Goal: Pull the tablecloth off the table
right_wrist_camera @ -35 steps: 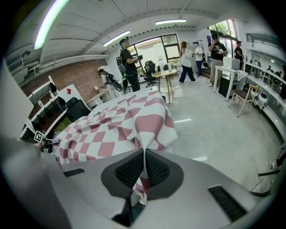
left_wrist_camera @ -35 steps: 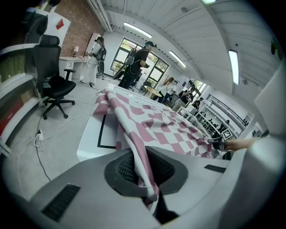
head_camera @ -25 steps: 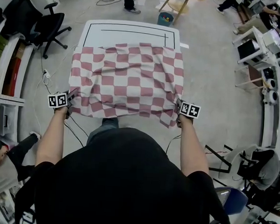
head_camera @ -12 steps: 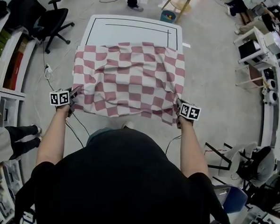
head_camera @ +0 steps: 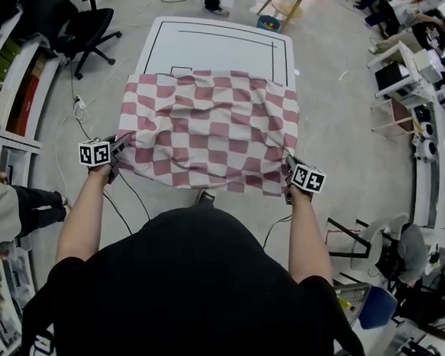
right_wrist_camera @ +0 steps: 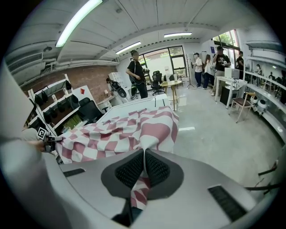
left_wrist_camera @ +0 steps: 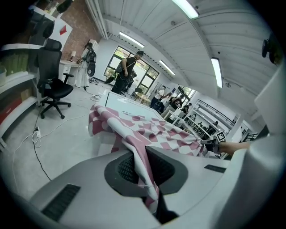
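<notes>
Red-and-white checked tablecloth [head_camera: 210, 128] is what both tools have hold of. My left gripper [left_wrist_camera: 142, 167] has its jaws pressed tight on one near corner, and my right gripper [right_wrist_camera: 143, 166] pinches the other near corner the same way. The fabric stretches between them with its near edge raised toward me, while the far part lies on the white table [head_camera: 215, 49], whose far end is bare. I judge the risk to be in the grip: only a thin fold sits in each, so an uneven tug could slip a corner free or snag the fabric on a table edge.
</notes>
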Available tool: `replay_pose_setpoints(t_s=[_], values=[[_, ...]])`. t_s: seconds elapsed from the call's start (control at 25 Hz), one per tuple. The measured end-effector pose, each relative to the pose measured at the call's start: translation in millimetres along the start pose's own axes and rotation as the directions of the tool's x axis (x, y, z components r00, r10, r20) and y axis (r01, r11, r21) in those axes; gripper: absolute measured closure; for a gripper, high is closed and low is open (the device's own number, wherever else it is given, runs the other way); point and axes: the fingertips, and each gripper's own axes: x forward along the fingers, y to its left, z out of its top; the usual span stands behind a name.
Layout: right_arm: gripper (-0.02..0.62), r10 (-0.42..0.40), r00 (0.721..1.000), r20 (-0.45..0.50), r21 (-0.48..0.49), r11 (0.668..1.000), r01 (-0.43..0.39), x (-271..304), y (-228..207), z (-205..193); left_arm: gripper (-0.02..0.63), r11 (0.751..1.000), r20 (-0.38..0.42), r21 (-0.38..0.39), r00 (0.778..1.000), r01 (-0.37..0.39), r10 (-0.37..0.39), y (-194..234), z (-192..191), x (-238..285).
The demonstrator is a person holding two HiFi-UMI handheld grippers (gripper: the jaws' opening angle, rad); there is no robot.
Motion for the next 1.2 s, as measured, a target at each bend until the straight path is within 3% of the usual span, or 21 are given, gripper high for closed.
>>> replay_pose_setpoints(t_s=[0.6, 0.96, 1.2], values=[[0.568, -0.025, 0.993, 0.117, 0.016, 1.0, 0.023, -113.7, 55.3, -73.2, 0.574, 0.997, 0.054, 0.052, 0.997, 0.06, -0.063, -33.0, -48.9, -109.8], [0.568, -0.086, 0.971, 0.225, 0.018, 0.996, 0.084, -183.5, 73.6, -77.5, 0.572, 0.987, 0.138, 0.118, 0.983, 0.106, -0.122, -65.5, -37.7, -163.3], [0.568, -0.101, 0.957, 0.273, 0.032, 0.995, 0.096, -192.9, 79.6, -59.2, 0.572, 0.982, 0.176, 0.139, 0.973, 0.128, -0.151, -67.7, -16.8, -181.3]])
